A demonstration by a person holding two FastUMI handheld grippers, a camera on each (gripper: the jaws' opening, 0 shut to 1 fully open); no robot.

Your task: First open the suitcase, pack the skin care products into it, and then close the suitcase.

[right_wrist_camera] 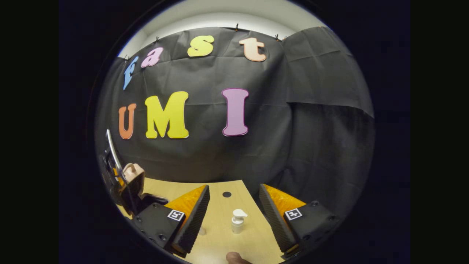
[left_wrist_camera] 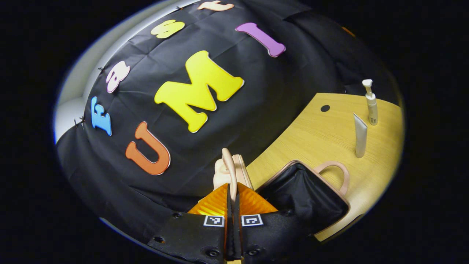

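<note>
In the left gripper view the left gripper (left_wrist_camera: 232, 198) has its two fingers pressed nearly together, and the thin edge of the suitcase lid (left_wrist_camera: 231, 168) rises straight out from between their tips — the fingers are clamped on that edge. The lid stands up, pale beige, with a rounded fitting on its outer face. Just to the right of the fingers lies the open suitcase (left_wrist_camera: 306, 194), its black lining showing and its beige handle (left_wrist_camera: 339, 172) curving out on the far side, resting on the wooden table (left_wrist_camera: 322, 135). Farther out on the table, well apart from the suitcase, stand two skin care products: a slim white tube (left_wrist_camera: 360, 135) upright on its cap, and just beyond it a white pump bottle (left_wrist_camera: 370, 104).

In the right gripper view the right gripper (right_wrist_camera: 234, 211) hovers over the table with its fingers spread wide and nothing between them touching either pad. The pump bottle (right_wrist_camera: 237, 221) stands upright on the table (right_wrist_camera: 220, 227) in the gap, about midway between the two fingers and clear of both. A small pale base, probably the tube, peeks out beside the left-hand finger, mostly hidden. At the far left of this view the raised suitcase lid (right_wrist_camera: 132, 176) shows on edge — with the other gripper's dark body beside it, though the contact itself is too small to make out from here.
</note>
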